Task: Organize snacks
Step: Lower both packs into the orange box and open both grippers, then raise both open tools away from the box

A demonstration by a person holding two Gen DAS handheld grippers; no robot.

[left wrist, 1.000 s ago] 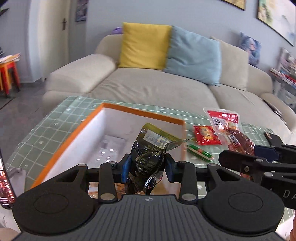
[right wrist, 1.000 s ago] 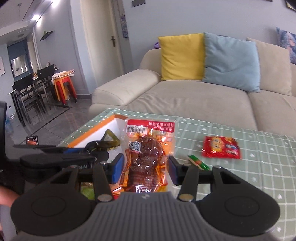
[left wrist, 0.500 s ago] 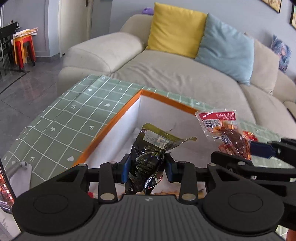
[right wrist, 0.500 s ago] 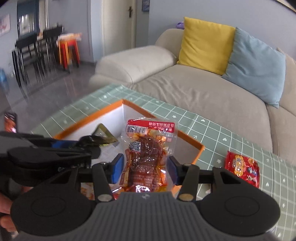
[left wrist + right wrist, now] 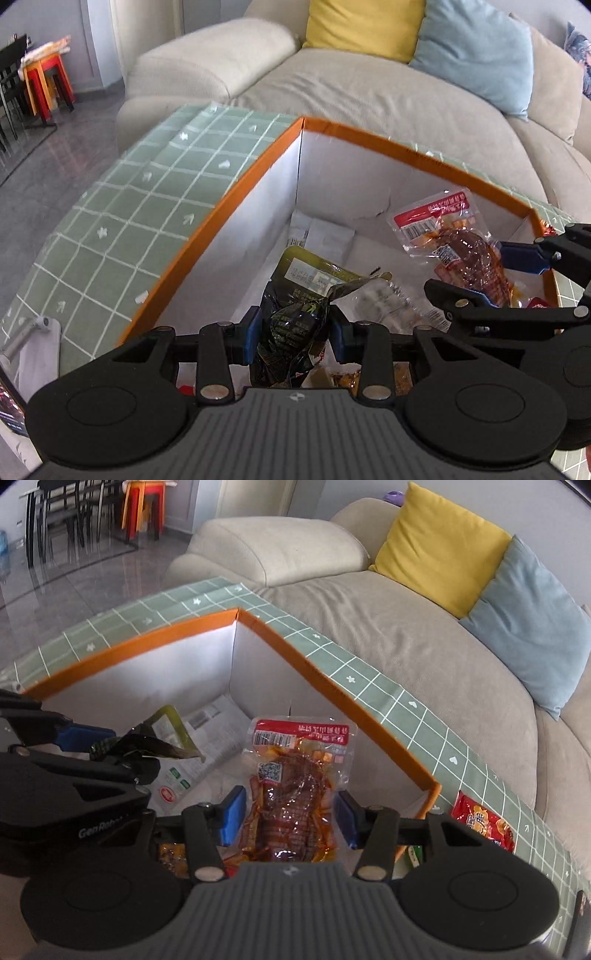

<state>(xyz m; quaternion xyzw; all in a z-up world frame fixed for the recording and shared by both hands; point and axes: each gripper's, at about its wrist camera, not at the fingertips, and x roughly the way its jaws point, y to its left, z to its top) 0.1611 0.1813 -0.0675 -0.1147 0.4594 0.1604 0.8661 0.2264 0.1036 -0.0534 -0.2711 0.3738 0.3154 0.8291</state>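
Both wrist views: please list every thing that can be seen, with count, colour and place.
Box: one, orange rim, white inside, on the table.
Tablecloth: one, green with white grid, under the box.
Dark snack packet: one, black and olive, held over the box.
Clear meat packet: one, clear with red top, held over the box.
Packets in the box: several, mostly white, on its floor.
Red snack packet: one, on the tablecloth outside the box.
Sofa: one, beige, behind the table.
Cushions: one yellow, one light blue, on the sofa.
Stools: orange and red, far left.
Left gripper: black, blue pads, closed on the dark snack packet.
Right gripper: black, blue pads, around the clear meat packet.
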